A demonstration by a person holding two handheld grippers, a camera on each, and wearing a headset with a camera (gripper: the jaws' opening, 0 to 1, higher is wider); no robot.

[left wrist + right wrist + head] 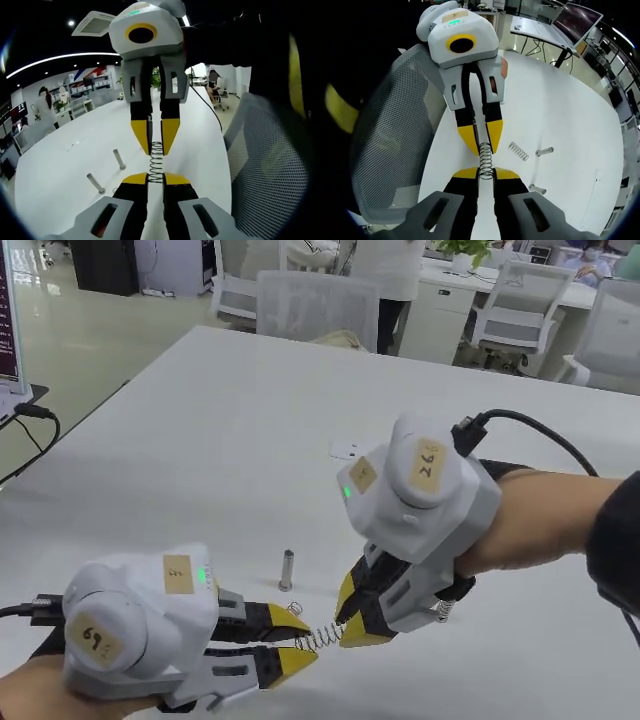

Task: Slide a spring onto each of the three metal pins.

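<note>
left claw (300,640), nearest the camera at the lower edge of the head view: jaws closed down on one end of a spring (320,637). right claw (350,618), facing it tip to tip: jaws likewise pinched on the other end. the spring hangs in the air between the two sets of yellow tips, clear of the table (200,440), and looks drawn out along its length. both gripper views agree, with coils running straight from the near tips to the far ones. whether a pin sits inside the coils cannot be told; a thin dark line between the left claw's jaws in the right gripper view may be one. risks, as judged: a stretched spring held by its thin wire ends can snap free of either grip and fly off the bench; harder pull could deform the coils so they bind on a pin; any twist between the hands would kink it. one pin (287,570) stands upright on the table just beyond the left claw's tips, near enough to be knocked over by a careless swing. a second spring (518,151) lies loose on the table near two bare pins, so most of the task appears to remain.
</note>
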